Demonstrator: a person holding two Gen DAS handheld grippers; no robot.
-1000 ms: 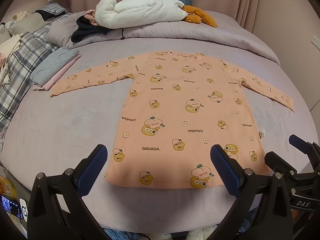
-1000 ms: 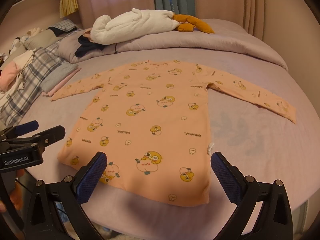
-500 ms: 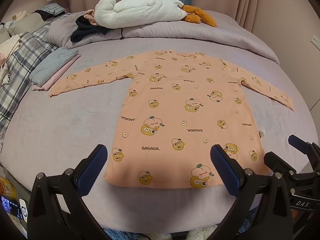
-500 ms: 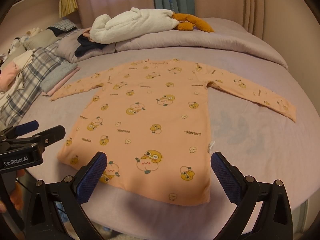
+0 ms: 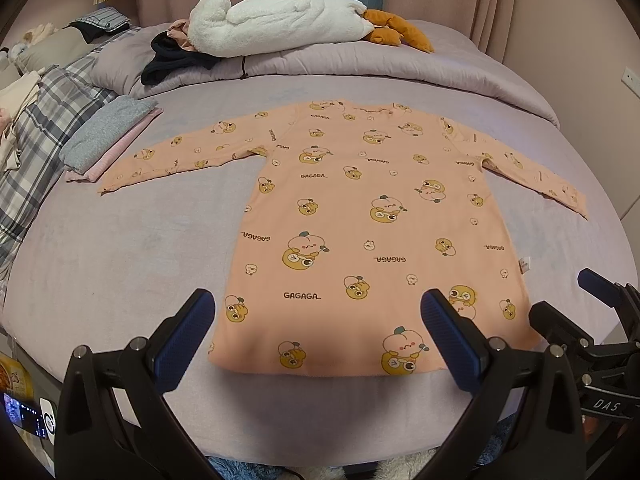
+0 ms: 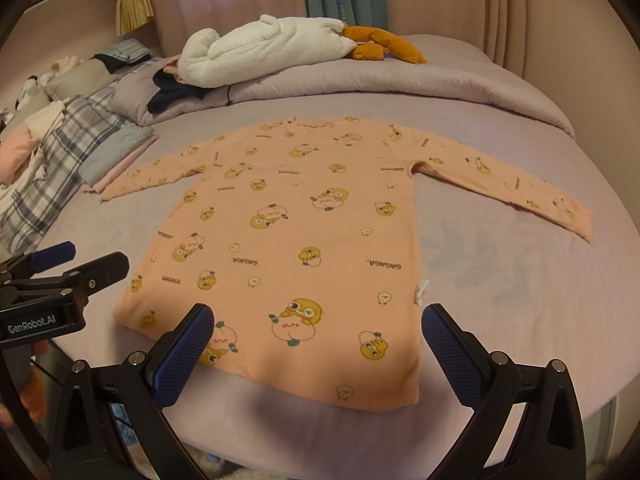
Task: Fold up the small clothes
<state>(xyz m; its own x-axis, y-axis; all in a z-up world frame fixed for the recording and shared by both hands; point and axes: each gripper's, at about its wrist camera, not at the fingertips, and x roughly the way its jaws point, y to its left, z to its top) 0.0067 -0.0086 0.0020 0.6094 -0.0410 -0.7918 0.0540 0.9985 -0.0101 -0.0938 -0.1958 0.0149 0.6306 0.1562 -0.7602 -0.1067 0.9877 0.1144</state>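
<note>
A small peach long-sleeved top (image 5: 360, 216) with cartoon prints lies flat on the lilac bed, sleeves spread, hem nearest me. It also shows in the right wrist view (image 6: 288, 240). My left gripper (image 5: 318, 334) is open and empty, hovering just above the hem's middle. My right gripper (image 6: 318, 346) is open and empty, above the hem's right part. The right gripper shows at the right edge of the left wrist view (image 5: 600, 320); the left gripper shows at the left of the right wrist view (image 6: 60, 276).
A white fleece garment (image 5: 276, 20) and an orange plush (image 5: 396, 32) lie on the rolled duvet (image 5: 360, 68) at the back. Folded grey and pink clothes (image 5: 108, 136) and a plaid blanket (image 5: 44, 128) lie at the left. The bed's front edge (image 5: 320, 432) is below my grippers.
Both grippers drifted very slightly; the top sits almost unchanged in both views. Both stay open and empty.
</note>
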